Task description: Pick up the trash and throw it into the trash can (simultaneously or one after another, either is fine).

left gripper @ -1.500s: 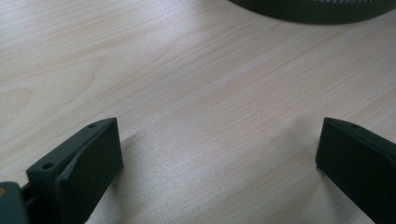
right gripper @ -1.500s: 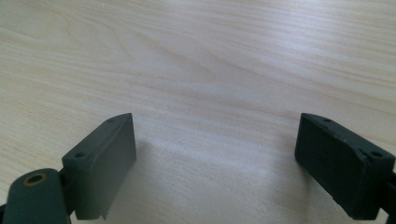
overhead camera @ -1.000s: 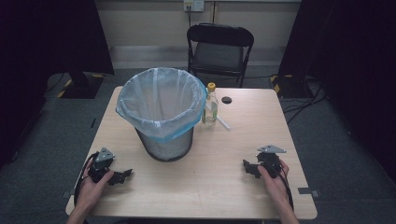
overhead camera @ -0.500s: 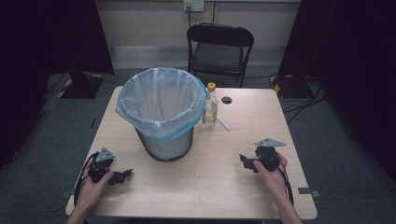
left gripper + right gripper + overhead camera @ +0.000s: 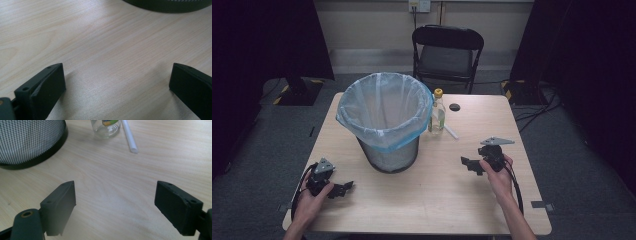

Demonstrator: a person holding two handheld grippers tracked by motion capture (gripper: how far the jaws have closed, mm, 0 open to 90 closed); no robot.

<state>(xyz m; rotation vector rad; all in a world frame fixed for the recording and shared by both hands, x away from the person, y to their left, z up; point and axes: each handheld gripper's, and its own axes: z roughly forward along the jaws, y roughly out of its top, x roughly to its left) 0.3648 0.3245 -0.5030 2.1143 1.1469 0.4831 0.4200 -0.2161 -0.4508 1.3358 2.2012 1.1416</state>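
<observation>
A black mesh waste bin (image 5: 387, 120) lined with a pale blue bag stands upright in the middle of the wooden table (image 5: 437, 195). Its base (image 5: 30, 147) fills the upper left of the right gripper view. Just right of the bin stands a clear bottle (image 5: 437, 112) with a yellow cap, and a white tube (image 5: 451, 132) lies beside it. The bottle (image 5: 105, 126) and tube (image 5: 130, 136) lie ahead of my right gripper (image 5: 115, 205), which is open over bare wood. My right gripper (image 5: 472, 164) hovers right of the bin. Near the front left corner my left gripper (image 5: 343, 189) rests open, nothing between its jaws.
A black folding chair (image 5: 447, 50) stands behind the table's far edge. A round cable hole (image 5: 455, 107) sits in the tabletop behind the bottle. Dark floor and curtains surround the table. Bare wood stretches between the two grippers.
My right gripper has lifted slightly and moved a little forward and left toward the bottle. The left gripper has stayed put.
</observation>
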